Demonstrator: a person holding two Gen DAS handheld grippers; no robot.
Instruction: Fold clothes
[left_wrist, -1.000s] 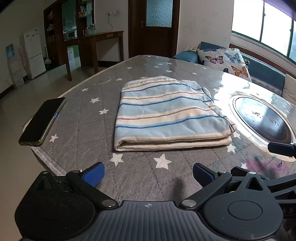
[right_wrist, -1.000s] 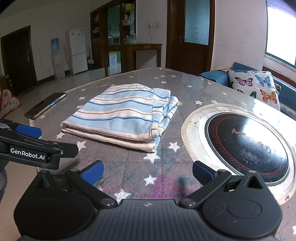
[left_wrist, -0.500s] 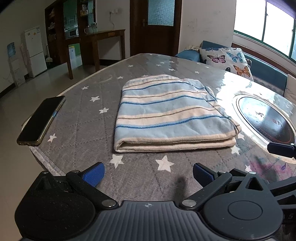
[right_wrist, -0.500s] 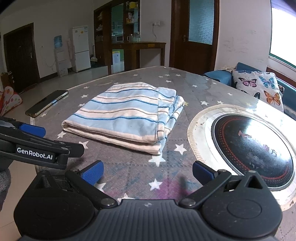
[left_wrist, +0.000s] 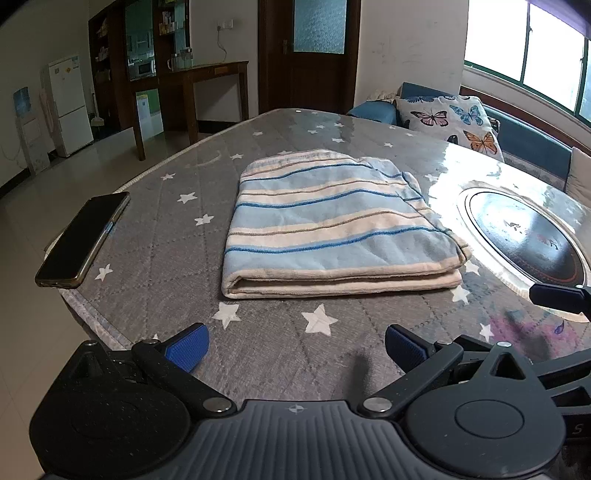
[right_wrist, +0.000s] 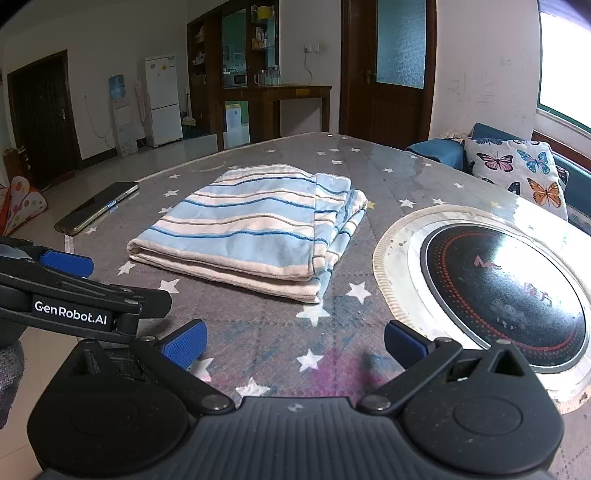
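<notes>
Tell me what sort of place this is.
Most likely a home's living and dining area. A white fridge and water dispenser stand by the far wall, a butterfly-print cushion lies on a blue sofa, and the star-patterned table has a built-in hob.

"GenRobot.AI" in white on the left gripper (right_wrist: 66, 264) side arm, right wrist view. Letter "S" on gripper body in left wrist view. Cooktop (right_wrist: 498, 288) logo unreadable.

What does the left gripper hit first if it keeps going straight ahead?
Most likely the folded cloth: the left gripper is open, empty, and lined up with the cloth's near folded edge. Only bare table lies between. If it's angled downward, it could meet the table first; depth is unclear.
</notes>
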